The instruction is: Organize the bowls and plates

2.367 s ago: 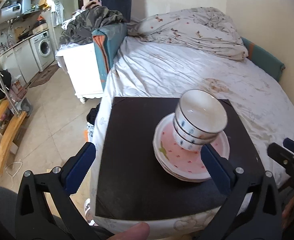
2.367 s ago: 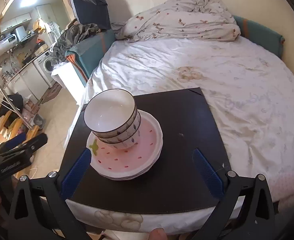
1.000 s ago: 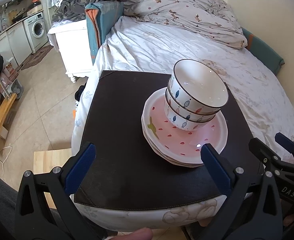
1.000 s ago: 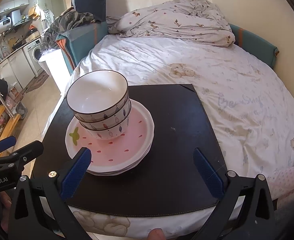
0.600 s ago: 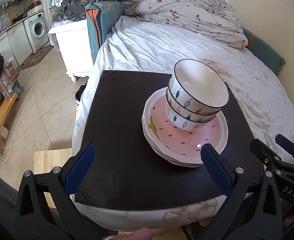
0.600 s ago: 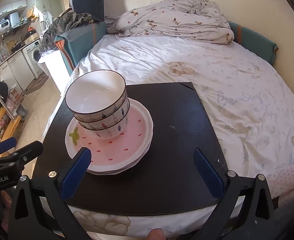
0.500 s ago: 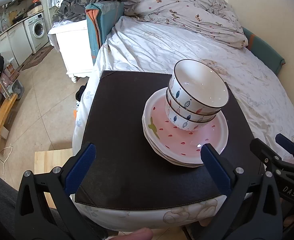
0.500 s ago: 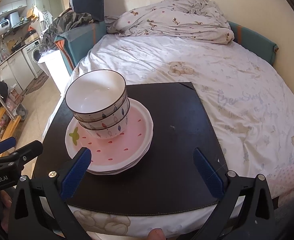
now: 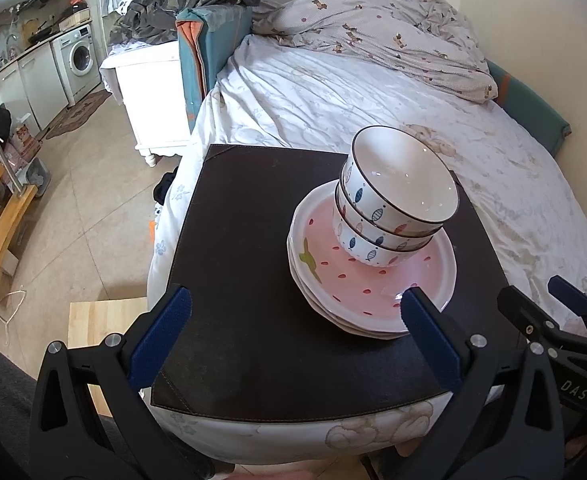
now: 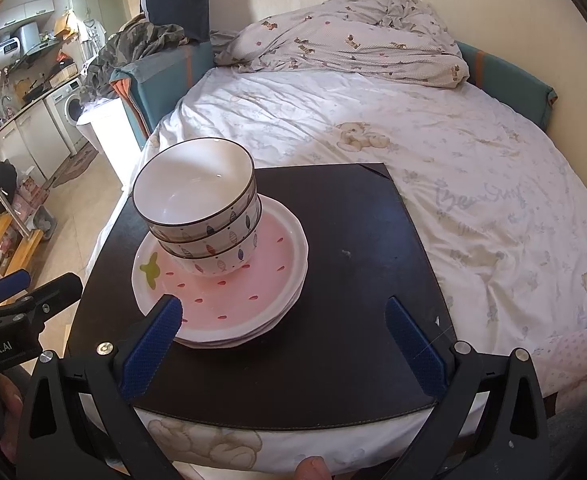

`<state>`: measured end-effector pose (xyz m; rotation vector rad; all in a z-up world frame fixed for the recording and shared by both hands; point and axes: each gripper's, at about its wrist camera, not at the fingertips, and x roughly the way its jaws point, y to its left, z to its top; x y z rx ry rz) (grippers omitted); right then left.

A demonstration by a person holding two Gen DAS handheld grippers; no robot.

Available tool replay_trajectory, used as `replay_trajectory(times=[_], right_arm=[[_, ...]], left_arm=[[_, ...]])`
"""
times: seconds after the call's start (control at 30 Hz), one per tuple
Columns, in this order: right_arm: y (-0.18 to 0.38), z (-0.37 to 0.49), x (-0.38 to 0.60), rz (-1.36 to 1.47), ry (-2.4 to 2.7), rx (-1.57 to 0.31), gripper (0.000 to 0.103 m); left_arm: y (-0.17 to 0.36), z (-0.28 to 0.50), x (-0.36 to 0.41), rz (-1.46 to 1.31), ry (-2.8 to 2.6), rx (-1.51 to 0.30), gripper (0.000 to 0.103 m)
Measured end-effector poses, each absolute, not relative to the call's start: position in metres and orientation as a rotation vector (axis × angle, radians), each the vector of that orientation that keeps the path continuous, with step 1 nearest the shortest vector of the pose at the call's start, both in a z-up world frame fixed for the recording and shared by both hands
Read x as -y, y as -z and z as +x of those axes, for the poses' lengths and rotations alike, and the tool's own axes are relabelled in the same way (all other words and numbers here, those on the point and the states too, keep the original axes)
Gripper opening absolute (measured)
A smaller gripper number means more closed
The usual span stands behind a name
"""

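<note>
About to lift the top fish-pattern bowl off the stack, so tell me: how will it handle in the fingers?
The top bowl looks like glazed ceramic, so probably slippery, rigid and chip-prone. It sits nested in the bowls below, so it may drag them; lift straight up. The bowl stack sits off-centre on the pink plates, so a sideways pull could tip it.

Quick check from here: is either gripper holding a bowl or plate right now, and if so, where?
Nothing is held. The left gripper and right gripper are both open, short of the bowls stacked on the plates.
</note>
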<state>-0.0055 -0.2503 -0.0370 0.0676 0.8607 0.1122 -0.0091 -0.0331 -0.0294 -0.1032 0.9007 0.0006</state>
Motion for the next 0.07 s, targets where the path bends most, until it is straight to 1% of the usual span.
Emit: replay_trajectory(times=[0.07], right_arm=[[0.0370,-0.0056,0.2503,0.068,-0.113,-0.861,0.103]], left_arm=[[0.0290,-0.0086,0.0331,-0.108,0.010,-0.902,0.103]])
